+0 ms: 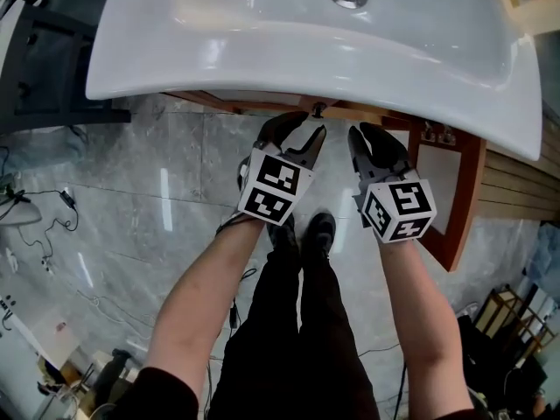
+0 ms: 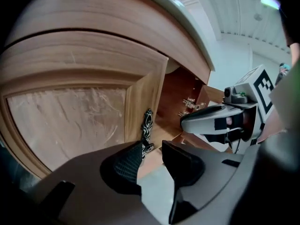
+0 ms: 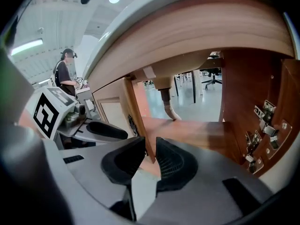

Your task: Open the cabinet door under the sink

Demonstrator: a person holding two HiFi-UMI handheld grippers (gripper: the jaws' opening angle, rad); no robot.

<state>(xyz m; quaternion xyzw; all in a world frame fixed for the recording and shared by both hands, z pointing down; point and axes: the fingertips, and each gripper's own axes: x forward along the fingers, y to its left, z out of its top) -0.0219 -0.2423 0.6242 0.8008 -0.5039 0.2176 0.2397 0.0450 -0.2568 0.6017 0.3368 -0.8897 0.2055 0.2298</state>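
Note:
The white sink [image 1: 306,33] overhangs a wooden cabinet. The cabinet's right door [image 1: 448,191] stands swung open. In the left gripper view the left door [image 2: 70,121] fills the picture, with a black ornate handle [image 2: 147,125] on its free edge. My left gripper [image 2: 152,146] is open, and the handle's lower end lies just beyond its left pad, not clamped. From above, the left gripper [image 1: 308,128] sits under the sink's rim. My right gripper [image 3: 150,142] is open with nothing between its pads and points into the cabinet opening [image 3: 197,125] beside the left door's edge [image 3: 133,116].
A drain pipe [image 3: 166,102] hangs inside the cabinet, and metal hinges [image 3: 260,123] show at the right. The person's legs and shoes [image 1: 302,234] stand on the grey marble floor [image 1: 131,199]. Cables [image 1: 35,208] lie at the left. Another person [image 3: 63,71] stands far off.

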